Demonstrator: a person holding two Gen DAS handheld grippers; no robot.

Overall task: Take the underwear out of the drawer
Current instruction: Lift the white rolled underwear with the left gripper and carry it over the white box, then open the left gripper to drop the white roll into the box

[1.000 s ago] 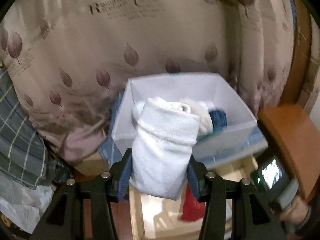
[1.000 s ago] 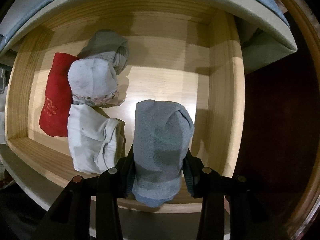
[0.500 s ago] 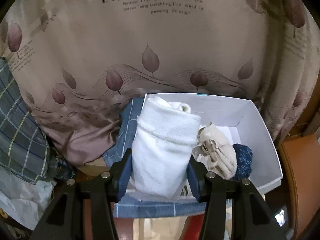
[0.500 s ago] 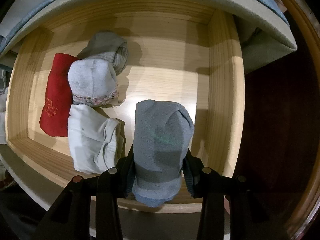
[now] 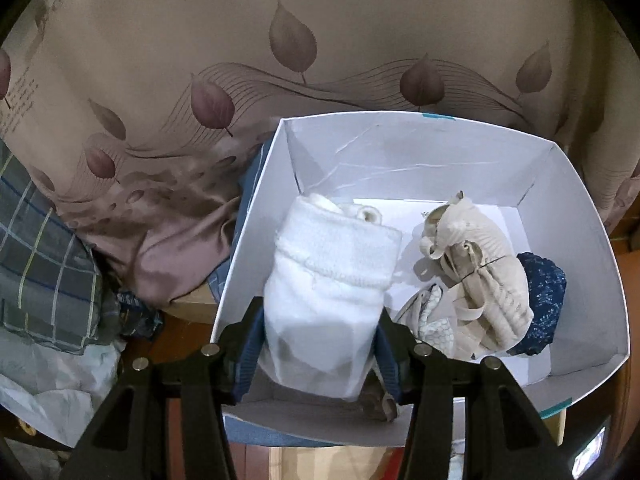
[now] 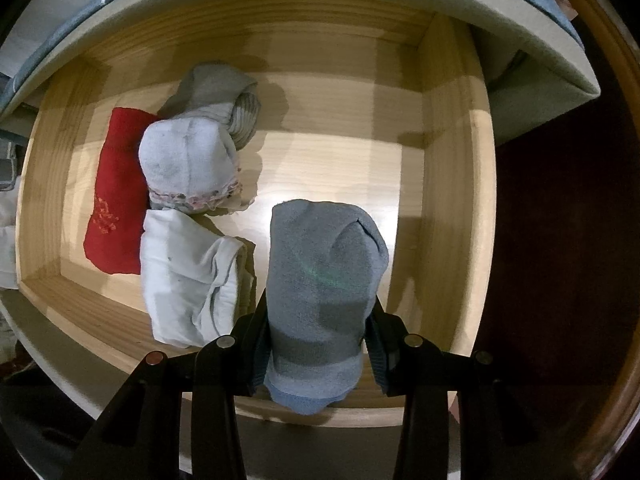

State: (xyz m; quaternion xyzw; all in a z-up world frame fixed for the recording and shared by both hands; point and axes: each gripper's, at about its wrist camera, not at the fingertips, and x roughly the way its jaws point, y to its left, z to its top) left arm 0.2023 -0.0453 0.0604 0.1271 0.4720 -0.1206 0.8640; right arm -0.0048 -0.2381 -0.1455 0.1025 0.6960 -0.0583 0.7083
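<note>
My left gripper (image 5: 318, 344) is shut on a rolled white underwear (image 5: 328, 280) and holds it inside the white cardboard box (image 5: 400, 152), at its left side. A cream bundle (image 5: 480, 280) and a dark blue piece (image 5: 540, 300) lie in the box to its right. My right gripper (image 6: 316, 344) is shut on a rolled blue-grey underwear (image 6: 320, 280) above the open wooden drawer (image 6: 448, 184). In the drawer lie a red piece (image 6: 116, 200), a pale grey roll with pink trim (image 6: 188, 164), a grey roll (image 6: 224, 92) and a white folded piece (image 6: 188, 276).
A beige leaf-print curtain (image 5: 280, 60) hangs behind the box. Plaid fabric (image 5: 44, 264) and a pale plastic bag (image 5: 48, 396) are piled at the left. Dark brown wooden furniture (image 6: 560, 280) borders the drawer on the right.
My left gripper has carried the white underwear up from over the drawer and forward into the box. My right gripper with the blue-grey underwear has barely moved.
</note>
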